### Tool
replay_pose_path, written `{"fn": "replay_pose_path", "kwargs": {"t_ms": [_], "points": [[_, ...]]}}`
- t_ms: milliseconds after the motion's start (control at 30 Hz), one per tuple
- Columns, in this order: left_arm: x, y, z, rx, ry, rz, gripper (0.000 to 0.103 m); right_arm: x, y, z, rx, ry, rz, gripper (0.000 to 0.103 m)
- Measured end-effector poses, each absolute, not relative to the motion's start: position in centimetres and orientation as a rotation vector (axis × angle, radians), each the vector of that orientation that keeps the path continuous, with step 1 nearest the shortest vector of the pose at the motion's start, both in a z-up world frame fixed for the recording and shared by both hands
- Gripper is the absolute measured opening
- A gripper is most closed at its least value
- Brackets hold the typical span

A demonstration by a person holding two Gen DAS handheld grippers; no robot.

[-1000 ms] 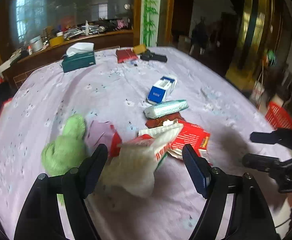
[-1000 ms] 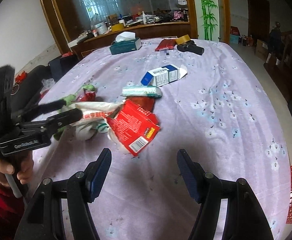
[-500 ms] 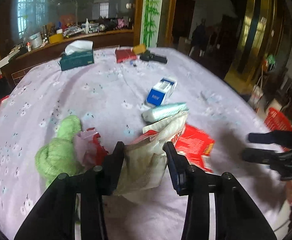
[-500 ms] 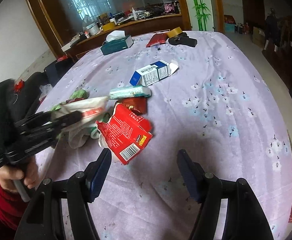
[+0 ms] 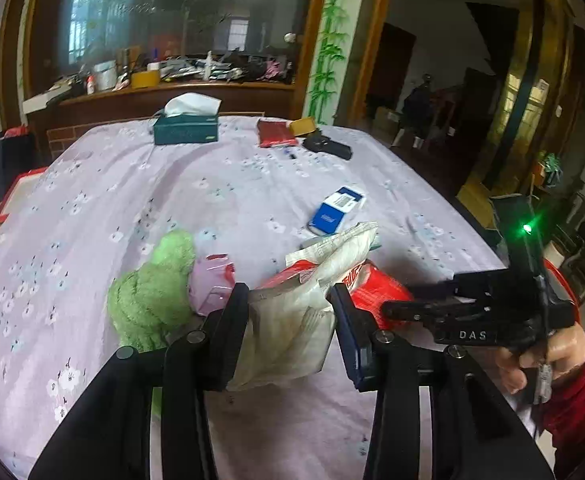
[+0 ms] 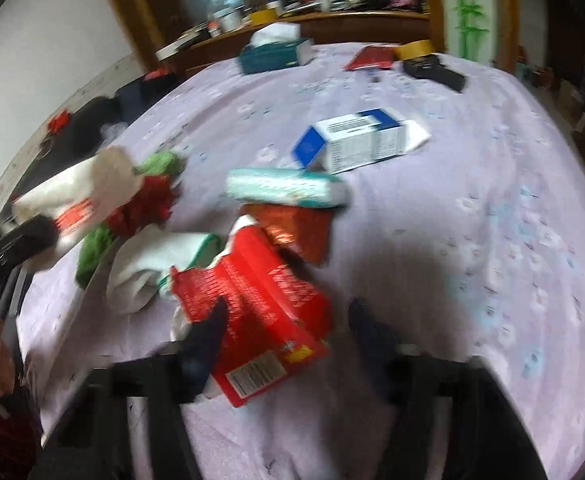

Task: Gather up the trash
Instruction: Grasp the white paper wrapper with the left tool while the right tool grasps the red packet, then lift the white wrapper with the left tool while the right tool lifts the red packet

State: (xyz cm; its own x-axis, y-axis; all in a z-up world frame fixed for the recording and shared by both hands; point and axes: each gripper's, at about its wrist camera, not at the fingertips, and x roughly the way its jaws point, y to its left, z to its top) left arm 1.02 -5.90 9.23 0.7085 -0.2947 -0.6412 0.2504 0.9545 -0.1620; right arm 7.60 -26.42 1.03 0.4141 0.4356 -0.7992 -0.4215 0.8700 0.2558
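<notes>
While the left gripper (image 5: 290,312) clamps a white wrapper (image 5: 292,320) above the table (image 5: 132,200), the right gripper (image 6: 284,320) gapes around the red box (image 6: 260,304); bare cloth lies rightward.

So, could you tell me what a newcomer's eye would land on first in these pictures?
Probably the crumpled white wrapper pinched between the jaws of the left gripper, in the foreground of its own view. Next, the torn red box lying on the lilac tablecloth, with the open right gripper straddling it. A fuzzy green cloth lies just left of the wrapper.
</notes>
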Motion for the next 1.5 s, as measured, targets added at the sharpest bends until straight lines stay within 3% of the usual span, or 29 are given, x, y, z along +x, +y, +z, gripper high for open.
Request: {"fn": "replay_pose_path", "kwargs": {"t_ms": [100, 233, 500, 867, 1500], "points": [[1.6, -5.3, 8.2, -0.096, 0.749, -0.270, 0.040, 6.8, -25.7, 1.3, -0.015, 0.988, 0.577, 0.025], [2.3, -4.6, 7.5, -0.120, 0.776, -0.197, 0.040, 5.1, -25.1, 1.4, -0.057, 0.933, 0.629, 0.023], [2.1, -4.4, 7.7, -0.129, 0.771, -0.057, 0.041, 4.6, -25.7, 0.5, -0.033, 0.883, 0.667, 0.022], [-1.5, -6.4, 7.3, -0.049, 0.733, -0.045, 0.041, 4.0, -27.6, 3.9, -0.025, 0.734, 0.599, 0.022], [-1.4, -5.7, 7.0, -0.019, 0.670, -0.331, 0.041, -0.6, -24.4, 8.1, 0.045, 0.780, 0.224, 0.022]]}}
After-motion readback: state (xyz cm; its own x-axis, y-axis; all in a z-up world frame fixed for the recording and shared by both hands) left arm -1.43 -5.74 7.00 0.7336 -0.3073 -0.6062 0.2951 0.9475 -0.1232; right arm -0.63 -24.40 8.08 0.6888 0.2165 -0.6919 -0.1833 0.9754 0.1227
